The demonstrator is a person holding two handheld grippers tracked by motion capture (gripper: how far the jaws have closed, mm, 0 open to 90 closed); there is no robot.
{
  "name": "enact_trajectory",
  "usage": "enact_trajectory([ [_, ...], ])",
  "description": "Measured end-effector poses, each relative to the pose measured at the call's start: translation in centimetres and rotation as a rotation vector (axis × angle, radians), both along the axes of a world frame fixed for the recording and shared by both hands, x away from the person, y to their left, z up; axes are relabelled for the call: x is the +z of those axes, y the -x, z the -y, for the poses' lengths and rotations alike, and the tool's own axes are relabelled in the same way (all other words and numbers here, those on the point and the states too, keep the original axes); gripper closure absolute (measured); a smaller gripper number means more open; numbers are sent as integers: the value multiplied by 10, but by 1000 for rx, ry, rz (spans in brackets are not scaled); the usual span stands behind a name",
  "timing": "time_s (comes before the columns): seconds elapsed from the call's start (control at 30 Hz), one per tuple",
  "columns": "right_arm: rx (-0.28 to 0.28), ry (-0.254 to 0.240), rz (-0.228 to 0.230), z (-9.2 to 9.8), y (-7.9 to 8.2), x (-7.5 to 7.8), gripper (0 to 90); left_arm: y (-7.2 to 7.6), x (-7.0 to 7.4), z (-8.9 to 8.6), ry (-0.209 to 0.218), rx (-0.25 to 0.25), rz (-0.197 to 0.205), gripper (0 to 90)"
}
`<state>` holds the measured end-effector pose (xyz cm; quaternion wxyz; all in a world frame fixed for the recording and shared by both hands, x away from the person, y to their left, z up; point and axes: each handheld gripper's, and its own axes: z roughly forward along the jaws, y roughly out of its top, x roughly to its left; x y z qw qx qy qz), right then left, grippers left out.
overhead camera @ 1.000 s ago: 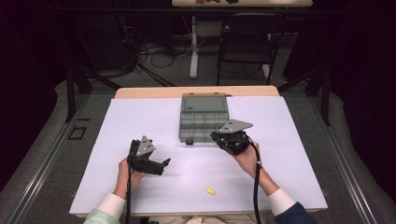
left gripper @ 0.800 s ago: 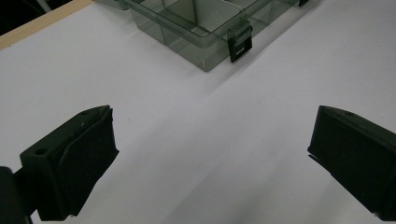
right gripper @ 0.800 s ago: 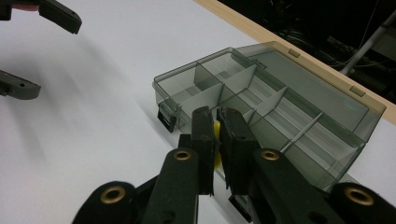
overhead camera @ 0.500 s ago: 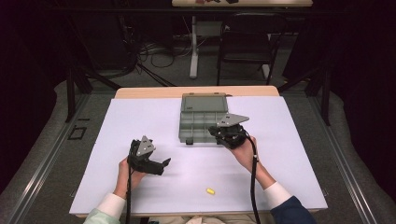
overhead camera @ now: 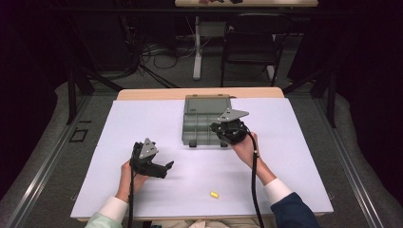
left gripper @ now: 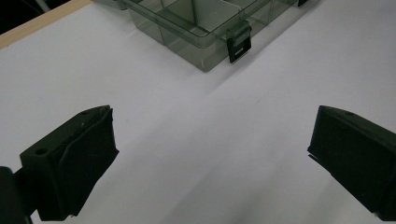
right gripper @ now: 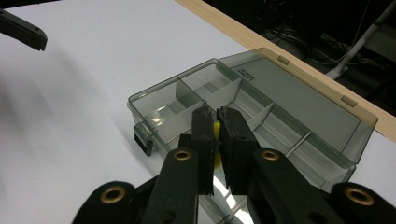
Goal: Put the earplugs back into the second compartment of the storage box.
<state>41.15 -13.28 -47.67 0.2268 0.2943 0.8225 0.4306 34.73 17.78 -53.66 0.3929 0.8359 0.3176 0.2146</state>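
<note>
The right hand-held gripper [right gripper: 215, 128] has its jaws nearly together, pinched on a small yellow piece [right gripper: 216, 135] that shows as a sliver between the two black pads. It hangs over the near right part of the grey compartment box [overhead camera: 197, 126], above the open tray; which compartment lies directly beneath the piece is hard to tell, as the jaws cover that spot. In the high view the same right hand-held gripper [overhead camera: 227, 132] sits at the box's near right corner, its grey three-cornered plate on top.

The box stands at the far middle of the white table [overhead camera: 142, 118], its lid [overhead camera: 207, 104] folded open toward the far edge and lying flat. Two dark latches show on its near wall.

A second yellow piece [overhead camera: 214, 194] lies alone on the table, near the front edge, well apart from the box and between the two forearms.

The left hand-held gripper [overhead camera: 163, 168] rests at the near left, jaws spread wide with bare table between them, pointing to the right, toward the middle of the table.
</note>
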Motion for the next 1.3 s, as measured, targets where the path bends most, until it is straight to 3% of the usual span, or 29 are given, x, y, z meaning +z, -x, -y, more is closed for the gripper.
enact_trajectory([
  [1.3,-50,12,-50,-19,-56,-2,843,-1,-1,2,-9,-8,3,0],
])
